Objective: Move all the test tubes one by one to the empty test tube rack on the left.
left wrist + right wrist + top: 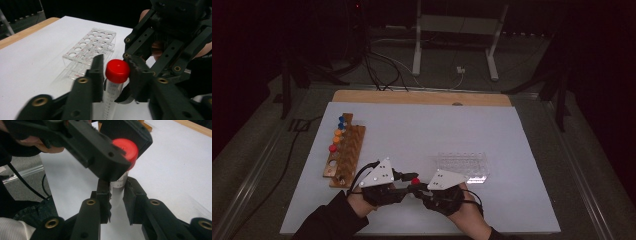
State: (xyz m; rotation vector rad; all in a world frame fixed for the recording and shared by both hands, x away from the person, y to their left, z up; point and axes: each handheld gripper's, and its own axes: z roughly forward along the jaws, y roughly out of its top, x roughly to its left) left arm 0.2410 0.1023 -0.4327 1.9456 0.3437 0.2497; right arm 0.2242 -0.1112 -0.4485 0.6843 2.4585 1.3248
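A clear tube [112, 98] with a red cap [117, 70] stands upright between both grippers near the table's front edge. My left gripper [115, 68] has its jaws closed on the red cap [415, 180], one pad on each side. In the right gripper view, my right gripper [117, 195] is shut on the tube's body [119, 182] just below the cap [127, 149]. From above, the left gripper [411, 179] and right gripper [418, 188] meet tip to tip at the tube, each held in a hand.
A clear plastic tube rack [462, 166] with unfilled holes stands just right of and beyond the grippers. A wooden rack [346, 150] with several colour-capped tubes lies at the left. A white sheet [427, 125] covers the table.
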